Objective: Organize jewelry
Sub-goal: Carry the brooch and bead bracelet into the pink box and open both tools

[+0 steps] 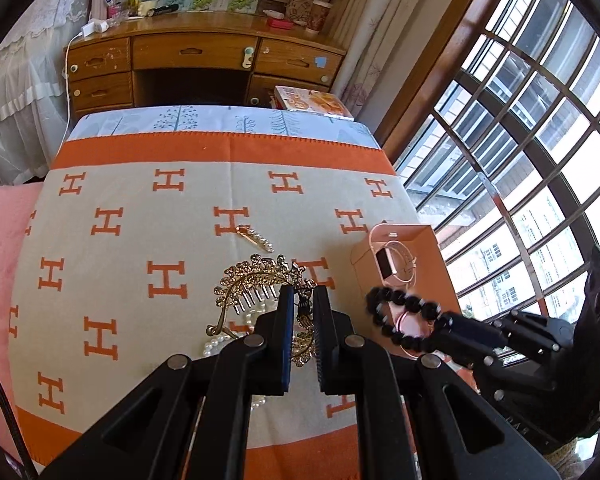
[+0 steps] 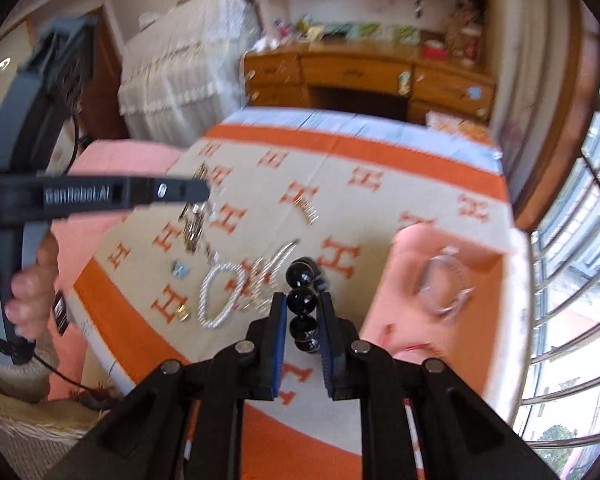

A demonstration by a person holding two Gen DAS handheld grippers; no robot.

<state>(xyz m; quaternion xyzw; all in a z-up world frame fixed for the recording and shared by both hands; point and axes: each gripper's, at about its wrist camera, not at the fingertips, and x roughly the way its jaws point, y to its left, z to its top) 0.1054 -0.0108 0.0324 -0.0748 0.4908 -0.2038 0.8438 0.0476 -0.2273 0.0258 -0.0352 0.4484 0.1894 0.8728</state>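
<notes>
My right gripper (image 2: 302,300) is shut on a black bead bracelet (image 2: 302,302) and holds it in the air over the pink box (image 1: 432,236); the bracelet also shows in the left wrist view (image 1: 404,316). The box holds a pink watch (image 1: 396,266). My left gripper (image 1: 303,300) is shut on a gold leaf hair comb (image 1: 256,280) and lifts it just above the blanket. A pearl necklace (image 2: 220,300) lies under it. A pearl hair clip (image 1: 256,237) lies farther back.
An orange and grey H-pattern blanket (image 1: 140,240) covers the table. A small blue-grey earring (image 2: 180,270) and a gold piece (image 2: 183,313) lie near the necklace. A wooden desk (image 1: 204,68) stands behind; barred windows (image 1: 540,160) are at the right.
</notes>
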